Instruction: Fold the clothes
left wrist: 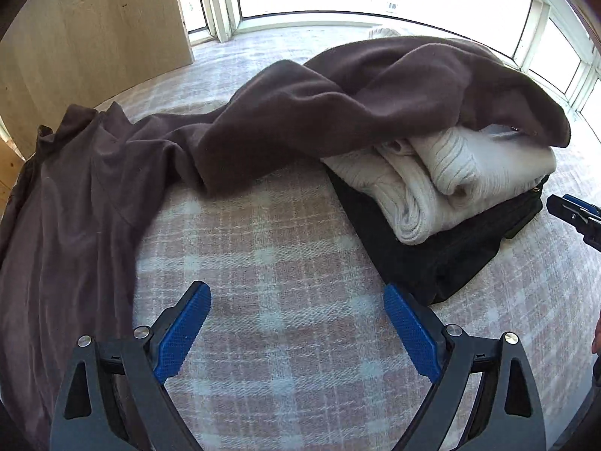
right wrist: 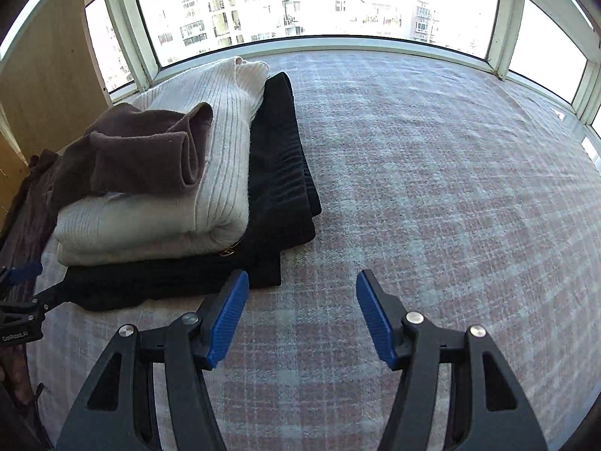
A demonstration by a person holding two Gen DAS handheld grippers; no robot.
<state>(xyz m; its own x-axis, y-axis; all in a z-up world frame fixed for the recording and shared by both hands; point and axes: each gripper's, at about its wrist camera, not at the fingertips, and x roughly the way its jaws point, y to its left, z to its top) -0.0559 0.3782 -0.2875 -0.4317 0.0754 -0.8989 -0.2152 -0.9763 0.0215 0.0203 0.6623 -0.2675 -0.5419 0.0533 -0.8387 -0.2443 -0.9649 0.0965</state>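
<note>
While both sets of jaws stand apart and hold nothing, the left gripper hovers over bare plaid blanket and the right gripper hangs just beside the stack's near corner. The brown sweater lies unfolded, its body spread at the left and its far part draped over the folded cream ribbed sweater, which rests on a folded black garment. Behind the blanket runs a bay window, with a wooden panel at the left.
</note>
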